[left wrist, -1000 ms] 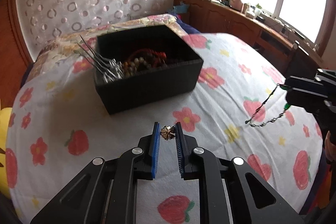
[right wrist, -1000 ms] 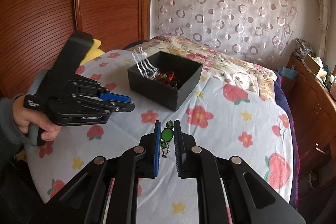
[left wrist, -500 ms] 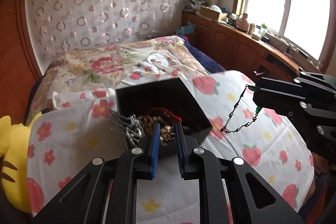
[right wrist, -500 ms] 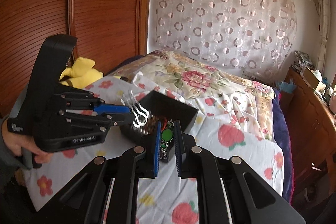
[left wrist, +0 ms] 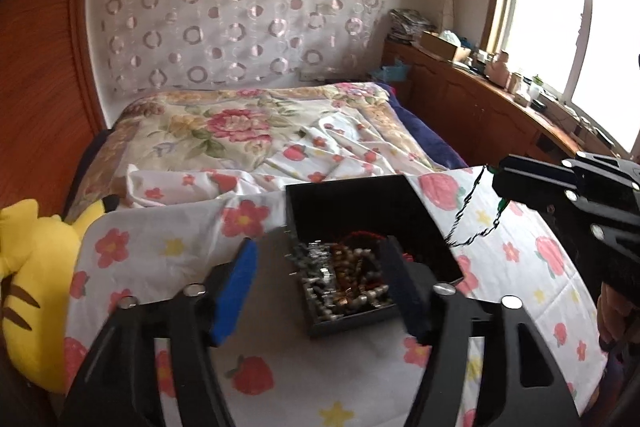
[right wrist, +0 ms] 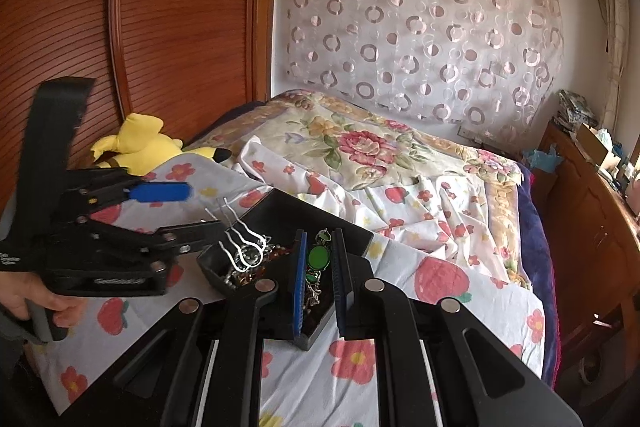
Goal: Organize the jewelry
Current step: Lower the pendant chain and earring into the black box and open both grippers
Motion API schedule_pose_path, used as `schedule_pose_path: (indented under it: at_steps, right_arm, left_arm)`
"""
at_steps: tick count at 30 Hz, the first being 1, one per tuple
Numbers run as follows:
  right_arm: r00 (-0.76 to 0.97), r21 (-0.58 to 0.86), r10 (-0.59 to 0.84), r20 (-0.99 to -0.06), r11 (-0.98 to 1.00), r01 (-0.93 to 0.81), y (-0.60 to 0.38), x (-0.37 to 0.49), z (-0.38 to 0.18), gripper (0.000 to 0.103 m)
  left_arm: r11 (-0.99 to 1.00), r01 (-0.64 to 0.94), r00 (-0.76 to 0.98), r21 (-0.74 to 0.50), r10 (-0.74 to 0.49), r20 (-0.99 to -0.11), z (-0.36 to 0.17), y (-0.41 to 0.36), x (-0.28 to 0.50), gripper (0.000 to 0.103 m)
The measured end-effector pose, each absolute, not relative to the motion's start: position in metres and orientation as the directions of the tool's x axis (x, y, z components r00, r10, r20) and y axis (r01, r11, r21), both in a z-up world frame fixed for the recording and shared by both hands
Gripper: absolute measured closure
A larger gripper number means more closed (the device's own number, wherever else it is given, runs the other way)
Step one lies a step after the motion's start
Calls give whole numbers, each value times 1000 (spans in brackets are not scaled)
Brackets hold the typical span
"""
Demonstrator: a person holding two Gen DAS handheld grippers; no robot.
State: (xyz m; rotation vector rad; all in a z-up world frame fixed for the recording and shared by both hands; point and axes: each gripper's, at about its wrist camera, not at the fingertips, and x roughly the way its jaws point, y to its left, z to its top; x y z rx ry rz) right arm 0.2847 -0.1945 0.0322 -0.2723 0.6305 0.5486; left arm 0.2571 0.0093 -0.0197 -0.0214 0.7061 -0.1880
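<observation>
A black box (left wrist: 352,323) of jewelry sits on the strawberry-print sheet, with silver hairpins (left wrist: 316,267) and brown beads inside. My left gripper (left wrist: 320,247) hovers over its near end; its jaws are opening wide and nothing is between the pads. In the right wrist view the same left gripper (right wrist: 192,209) hangs just left of the box (right wrist: 280,207), beside the upright hairpins (right wrist: 244,247). My right gripper (right wrist: 319,235) is shut on a green-stone chain (right wrist: 318,258) above the box's near corner. From the left wrist view that chain (left wrist: 468,223) dangles from the right gripper (left wrist: 500,183) at the box's right edge.
A yellow plush toy (left wrist: 28,267) lies at the bed's left edge against a wooden wardrobe door (right wrist: 160,27). A floral quilt (left wrist: 240,119) covers the far half of the bed. A cluttered wooden cabinet (left wrist: 500,107) runs under the window. A person's hand (right wrist: 36,299) holds the left gripper.
The left jaws went from shut on a small gold flower charm to wide apart, and the charm is gone from the pads. Both grippers rose and closed in over the box.
</observation>
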Motion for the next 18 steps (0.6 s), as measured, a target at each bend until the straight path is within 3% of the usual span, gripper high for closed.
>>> schedule_pose_path:
  at_steps: [7,12,18]
  right_arm:
    - [662,-49,396,-636,836,-547,-186,302,20,89]
    - [662,-31,388,-641,849,-527,-178,309,10,88]
    - [667,-18,390,-635,855,-518,-179,301,10,68]
  left_arm:
    - [994,97,763,-56,-110,-637,-26,32,241,14]
    - [995,82,769,-60,-102,-631,-28,44,227,10]
    - [996,76,799,-45,-88,-595,-25,48,203,8]
